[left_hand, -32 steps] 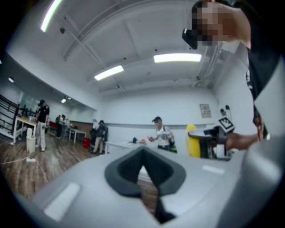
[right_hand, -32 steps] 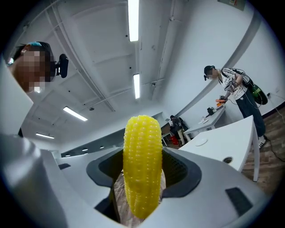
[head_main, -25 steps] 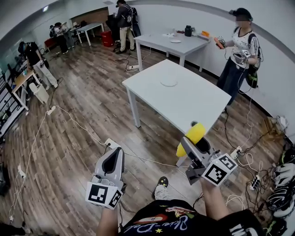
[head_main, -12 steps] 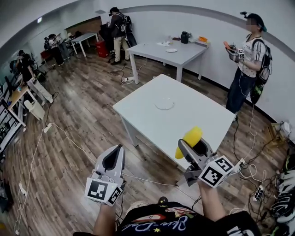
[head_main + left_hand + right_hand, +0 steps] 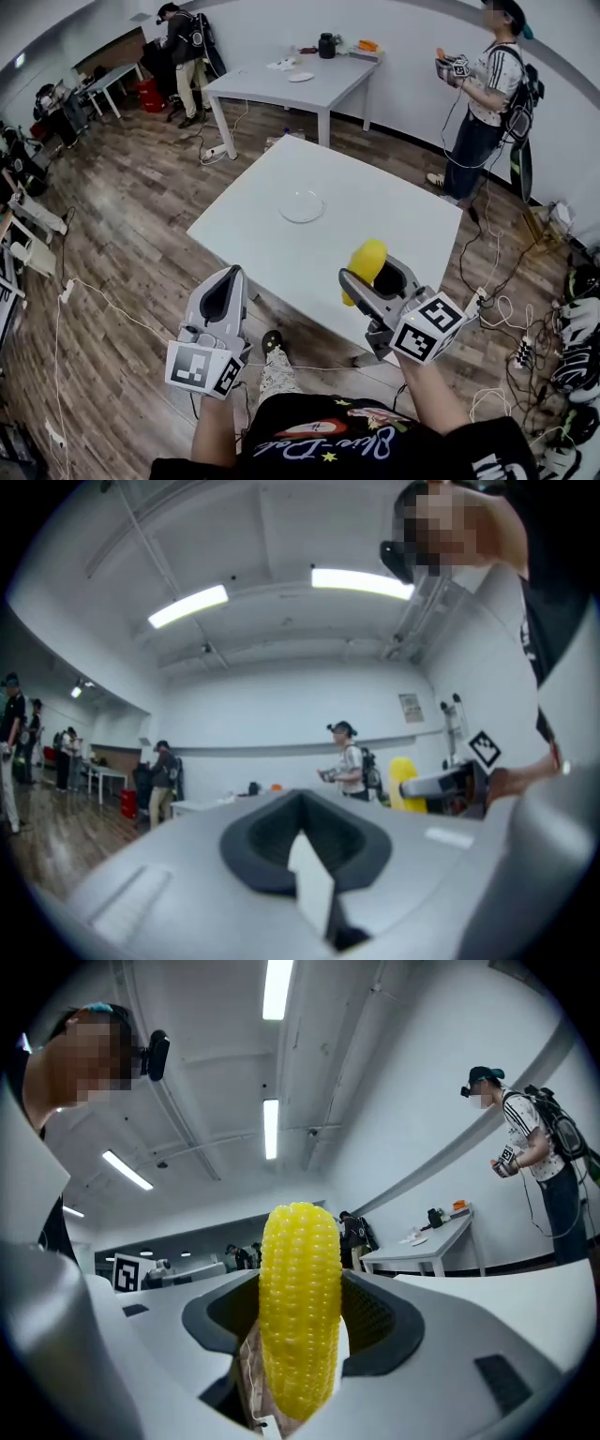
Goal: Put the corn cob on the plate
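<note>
My right gripper (image 5: 368,278) is shut on a yellow corn cob (image 5: 363,268), held over the near edge of a white table (image 5: 394,220). Seen in the right gripper view, the corn cob (image 5: 299,1307) stands upright between the jaws of the right gripper (image 5: 298,1335). A clear round plate (image 5: 302,205) lies near the table's middle, beyond both grippers. My left gripper (image 5: 225,292) is shut on nothing and hangs over the floor just off the table's near-left edge. The left gripper (image 5: 305,855) points upward, and the corn cob (image 5: 403,782) shows to its right.
A person (image 5: 483,98) with grippers stands past the table's far right corner. Behind is a second white table (image 5: 291,80) with a plate and small items. Cables (image 5: 112,300) trail over the wooden floor, and bags (image 5: 572,347) lie at the right.
The view has moved closer to the white table. Both grippers now sit at its near edge, the corn cob still clamped in the right one.
</note>
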Demonstrator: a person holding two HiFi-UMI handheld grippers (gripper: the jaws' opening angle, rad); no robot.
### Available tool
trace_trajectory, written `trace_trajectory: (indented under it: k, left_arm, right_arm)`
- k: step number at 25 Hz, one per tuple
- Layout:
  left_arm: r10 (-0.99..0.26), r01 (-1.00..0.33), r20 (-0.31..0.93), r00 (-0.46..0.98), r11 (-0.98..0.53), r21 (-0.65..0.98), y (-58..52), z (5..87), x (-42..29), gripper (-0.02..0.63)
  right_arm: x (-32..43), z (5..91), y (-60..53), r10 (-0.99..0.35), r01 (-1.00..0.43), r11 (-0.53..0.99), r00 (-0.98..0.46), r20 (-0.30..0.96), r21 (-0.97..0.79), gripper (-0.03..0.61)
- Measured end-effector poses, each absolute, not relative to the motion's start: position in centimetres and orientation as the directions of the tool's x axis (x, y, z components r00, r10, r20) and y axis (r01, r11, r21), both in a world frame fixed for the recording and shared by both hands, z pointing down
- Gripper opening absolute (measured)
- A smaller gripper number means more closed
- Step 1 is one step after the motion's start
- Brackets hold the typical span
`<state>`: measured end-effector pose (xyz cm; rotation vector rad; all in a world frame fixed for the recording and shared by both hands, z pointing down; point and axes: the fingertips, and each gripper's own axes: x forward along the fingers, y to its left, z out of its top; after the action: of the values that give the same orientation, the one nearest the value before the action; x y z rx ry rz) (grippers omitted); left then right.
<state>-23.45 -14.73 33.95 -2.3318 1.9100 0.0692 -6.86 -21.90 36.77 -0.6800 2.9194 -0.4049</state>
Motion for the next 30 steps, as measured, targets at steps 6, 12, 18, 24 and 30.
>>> trace_trajectory:
  k: [6, 12, 18, 24, 30]
  left_arm:
    - [-0.945, -0.952, -0.119, 0.305, -0.299, -0.063, -25.6, 35.4, -29.1, -0.011]
    - [-0.901, -0.903, -0.07, 0.429, -0.426, -0.055, -34.5, 36.6, -35.5, -0.011]
    - [-0.88, -0.881, -0.044, 0.473, -0.473, -0.013, -39.4, 38.6, -40.9, -0.011]
    - [-0.884, -0.884, -0.043, 0.465, -0.467, 0.039, -41.4, 39.5, -42.8, -0.011]
    - [-0.896, -0.895, -0.035, 0.443, -0.444, 0.052, -41.0, 39.6, -43.9, -0.011]
  right_arm:
    - [-12.7, 41.4, -30.5, -0.507, -0.51, 0.822, -0.858, 0.082, -0.253, 0.262]
    - [-19.4, 44.4, -39.3, -0.593, -0.628, 0.732, -0.779, 0.205, -0.264, 0.262]
    - [-23.9, 48.3, -45.0, -0.594, -0.694, 0.69, -0.705, 0.388, -0.205, 0.262]
    - [-25.9, 53.5, -49.4, -0.473, -0.663, 0.742, -0.624, 0.621, -0.101, 0.262]
    - [-26.3, 57.3, -52.8, -0.354, -0.598, 0.801, -0.518, 0.779, -0.034, 0.262]
